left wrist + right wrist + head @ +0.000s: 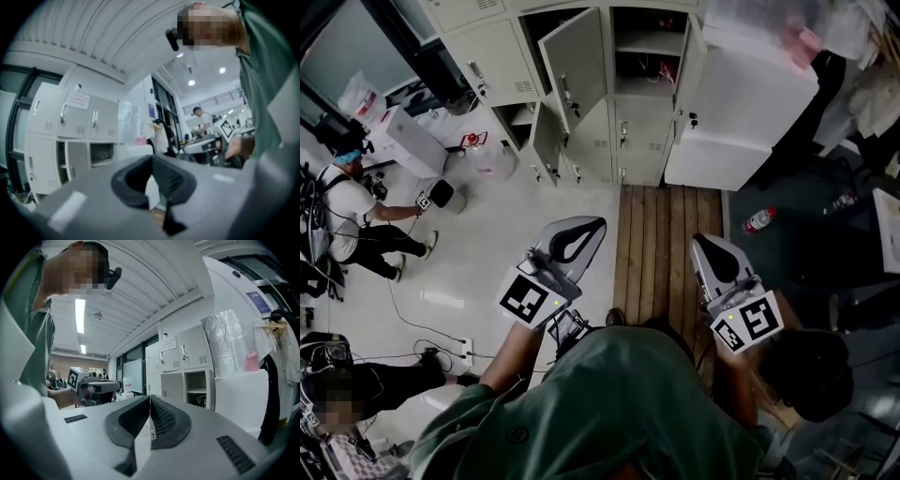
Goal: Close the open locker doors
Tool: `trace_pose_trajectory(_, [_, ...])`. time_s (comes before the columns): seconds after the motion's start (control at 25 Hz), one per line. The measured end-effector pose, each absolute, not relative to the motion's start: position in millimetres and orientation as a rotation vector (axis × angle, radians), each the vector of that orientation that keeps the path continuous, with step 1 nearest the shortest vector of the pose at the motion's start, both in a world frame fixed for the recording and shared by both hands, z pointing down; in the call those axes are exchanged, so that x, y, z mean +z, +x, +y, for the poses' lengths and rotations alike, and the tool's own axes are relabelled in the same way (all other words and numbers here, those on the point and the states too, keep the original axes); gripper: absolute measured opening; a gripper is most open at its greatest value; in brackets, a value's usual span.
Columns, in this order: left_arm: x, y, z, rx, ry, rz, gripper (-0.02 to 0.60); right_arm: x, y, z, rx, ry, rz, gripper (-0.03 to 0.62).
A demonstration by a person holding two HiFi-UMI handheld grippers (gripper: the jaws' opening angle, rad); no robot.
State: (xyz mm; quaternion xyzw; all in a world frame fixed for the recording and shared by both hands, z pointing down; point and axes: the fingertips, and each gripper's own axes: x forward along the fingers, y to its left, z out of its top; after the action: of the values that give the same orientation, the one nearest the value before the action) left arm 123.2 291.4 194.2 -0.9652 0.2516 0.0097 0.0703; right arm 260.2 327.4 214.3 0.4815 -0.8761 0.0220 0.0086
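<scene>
A bank of pale grey lockers [609, 103] stands ahead at the top of the head view. An upper door [577, 61] hangs wide open, a lower door [546, 141] is ajar, and one further door [689, 66] stands open on the right of a dark open compartment [645, 56]. My left gripper [596, 225] and right gripper [697, 240] are held low over the wooden platform [661, 234], well short of the lockers, both shut on nothing. The lockers [70, 136] show behind my left gripper [152, 159]. Past my right gripper [150, 397] an open compartment [197, 387] shows.
A big white box-shaped unit [741, 112] stands right of the lockers. A plastic bottle [759, 220] lies on the dark floor at right. A person [352, 216] crouches at the left among cables; a power strip [455, 352] lies nearby.
</scene>
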Motion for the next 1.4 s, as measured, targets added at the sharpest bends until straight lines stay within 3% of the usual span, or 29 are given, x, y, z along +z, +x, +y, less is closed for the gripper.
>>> trace_pose_trajectory(0.6, [199.1, 129.9, 232.1, 0.006, -2.914, 0.787, 0.0, 218.6, 271.6, 259.8, 0.088, 1.49, -2.746, 0.006])
trace_pose_trajectory(1.4, [201.4, 204.7, 126.9, -0.039, -2.857, 0.956, 0.0, 220.8, 345.9, 131.4, 0.086, 1.299, -2.849, 0.006])
